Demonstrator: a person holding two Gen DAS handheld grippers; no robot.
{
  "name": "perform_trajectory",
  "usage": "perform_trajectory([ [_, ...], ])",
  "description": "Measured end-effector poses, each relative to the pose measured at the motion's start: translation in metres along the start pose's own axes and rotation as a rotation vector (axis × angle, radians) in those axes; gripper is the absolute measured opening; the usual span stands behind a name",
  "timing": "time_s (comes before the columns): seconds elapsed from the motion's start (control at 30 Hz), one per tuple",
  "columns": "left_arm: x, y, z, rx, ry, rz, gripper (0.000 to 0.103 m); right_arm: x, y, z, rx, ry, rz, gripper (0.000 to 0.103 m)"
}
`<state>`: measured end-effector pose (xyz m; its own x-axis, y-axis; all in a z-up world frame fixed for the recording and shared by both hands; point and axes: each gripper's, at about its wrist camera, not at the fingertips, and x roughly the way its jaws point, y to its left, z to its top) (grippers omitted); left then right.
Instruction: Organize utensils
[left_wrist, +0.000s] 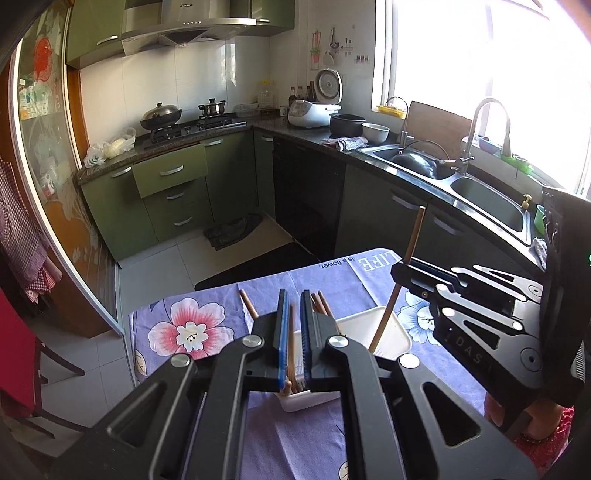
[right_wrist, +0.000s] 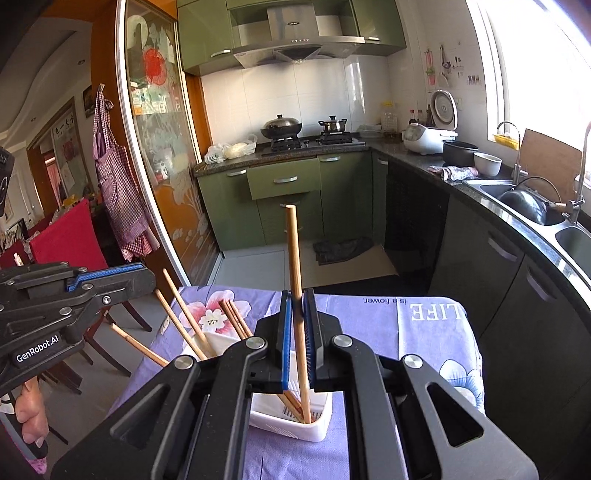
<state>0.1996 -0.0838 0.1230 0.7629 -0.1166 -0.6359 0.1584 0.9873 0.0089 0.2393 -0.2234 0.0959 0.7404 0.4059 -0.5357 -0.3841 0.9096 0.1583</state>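
Note:
A white plastic utensil basket (right_wrist: 314, 430) lies on the purple flowered tablecloth (right_wrist: 369, 325), with several wooden chopsticks (right_wrist: 188, 325) leaning out of it. My right gripper (right_wrist: 296, 295) is shut on one upright chopstick (right_wrist: 293, 251) whose lower end is in the basket. It shows in the left wrist view (left_wrist: 400, 267) holding that chopstick (left_wrist: 415, 230). My left gripper (left_wrist: 292, 295) hovers over the basket (left_wrist: 391, 325), jaws a little apart around a chopstick (left_wrist: 291, 347) without clearly touching it. It also shows in the right wrist view (right_wrist: 144, 275).
The table's far edge (right_wrist: 332, 291) drops to the tiled floor. Green cabinets (left_wrist: 170, 192) and a stove stand at the back. A counter with a double sink (left_wrist: 480, 192) runs along the right. Red chairs (right_wrist: 70, 236) stand left of the table.

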Motion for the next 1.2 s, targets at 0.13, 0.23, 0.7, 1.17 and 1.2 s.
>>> perform_trajectory([
  [0.13,0.003,0.0,-0.009,-0.004,0.0,-0.004,0.027,0.005,0.006,-0.016,-0.017,0.028,-0.003,0.016],
  [0.23,0.0,-0.003,-0.014,0.001,-0.017,-0.002,0.035,0.0,0.008,-0.025,-0.016,0.024,-0.003,0.018],
  [0.7,-0.076,0.002,-0.084,-0.027,-0.193,0.016,0.093,-0.112,-0.001,-0.114,0.009,-0.093,-0.039,0.077],
  [1.17,-0.12,0.005,-0.189,-0.054,-0.252,0.073,0.096,-0.177,0.035,-0.196,-0.024,-0.19,-0.108,0.098],
  [1.2,-0.121,0.009,-0.193,-0.075,-0.248,0.069,0.096,-0.18,0.038,-0.197,-0.024,-0.197,-0.113,0.098],
])
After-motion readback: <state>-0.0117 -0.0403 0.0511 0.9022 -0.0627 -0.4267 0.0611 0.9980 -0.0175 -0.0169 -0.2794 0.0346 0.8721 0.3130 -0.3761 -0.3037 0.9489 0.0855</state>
